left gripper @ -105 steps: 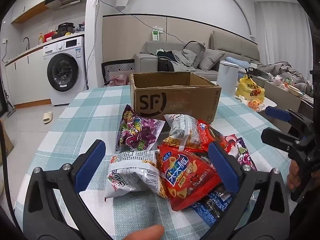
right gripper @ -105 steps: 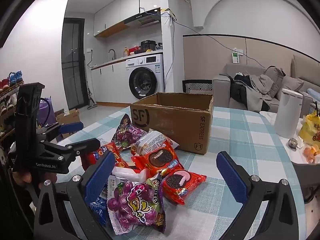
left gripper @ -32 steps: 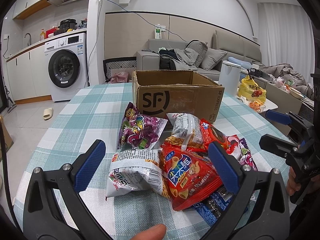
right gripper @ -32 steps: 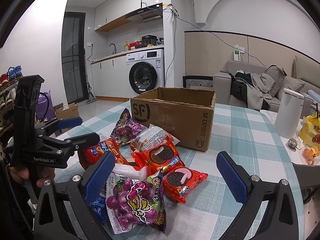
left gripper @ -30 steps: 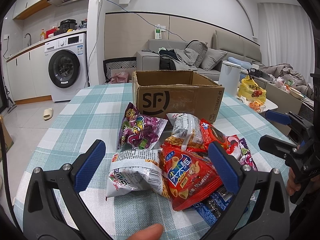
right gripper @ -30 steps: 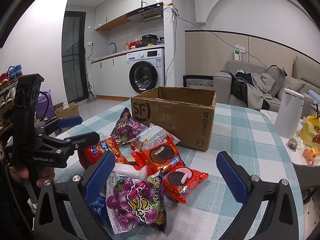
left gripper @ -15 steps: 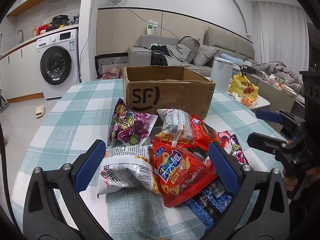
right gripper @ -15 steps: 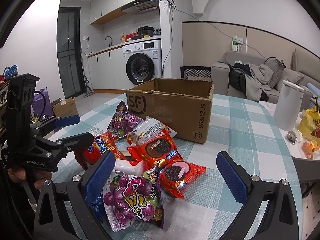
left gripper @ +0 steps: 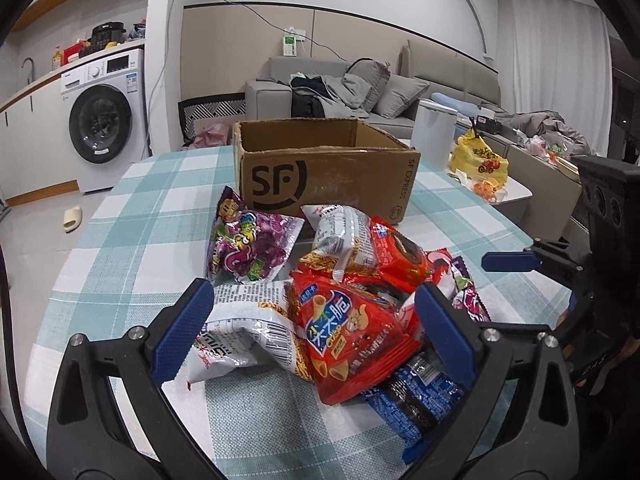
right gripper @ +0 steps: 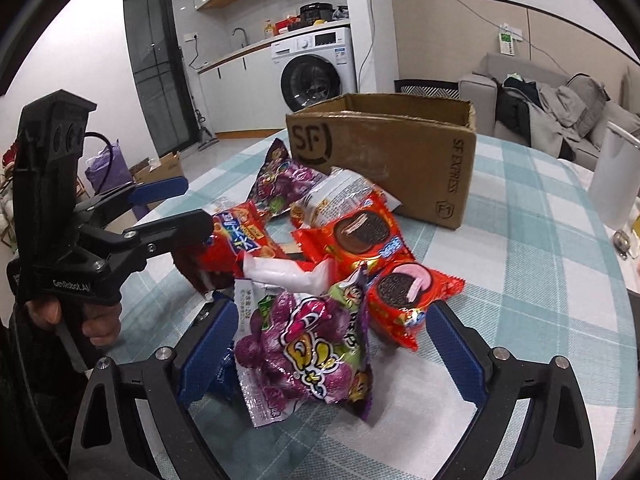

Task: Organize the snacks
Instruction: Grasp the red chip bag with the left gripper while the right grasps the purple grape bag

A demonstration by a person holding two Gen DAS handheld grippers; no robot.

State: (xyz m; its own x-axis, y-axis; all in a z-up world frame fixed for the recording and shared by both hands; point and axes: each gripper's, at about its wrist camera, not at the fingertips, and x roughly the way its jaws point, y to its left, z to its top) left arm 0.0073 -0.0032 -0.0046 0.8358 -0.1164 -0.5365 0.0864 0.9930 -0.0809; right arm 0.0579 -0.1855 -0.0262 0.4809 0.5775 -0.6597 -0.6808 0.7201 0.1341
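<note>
A pile of snack packets lies on the checked tablecloth point(left gripper: 132, 216) in front of an open cardboard box point(left gripper: 328, 176). My left gripper point(left gripper: 314, 334) is open and straddles a red chip bag point(left gripper: 348, 332) and a white bag point(left gripper: 244, 328), with a blue packet point(left gripper: 416, 396) beside them. My right gripper point(right gripper: 332, 350) has its jaws closing around a purple grape candy bag point(right gripper: 308, 344), and the pads stand apart from it. Two red cookie packs point(right gripper: 360, 232) lie behind that bag. Another purple bag point(left gripper: 248, 248) rests near the box.
A white canister point(right gripper: 612, 176) stands to the right of the box. A yellow bag point(left gripper: 478, 160) sits on a side surface beyond the table. A washing machine point(left gripper: 104, 120) and a sofa point(left gripper: 340, 92) are farther back. A hand holds the left gripper point(right gripper: 180, 206).
Both cameras have tipped downward toward the pile, which now looks closer. The right gripper's fingers stand slightly narrower around the purple bag. The packets have not moved.
</note>
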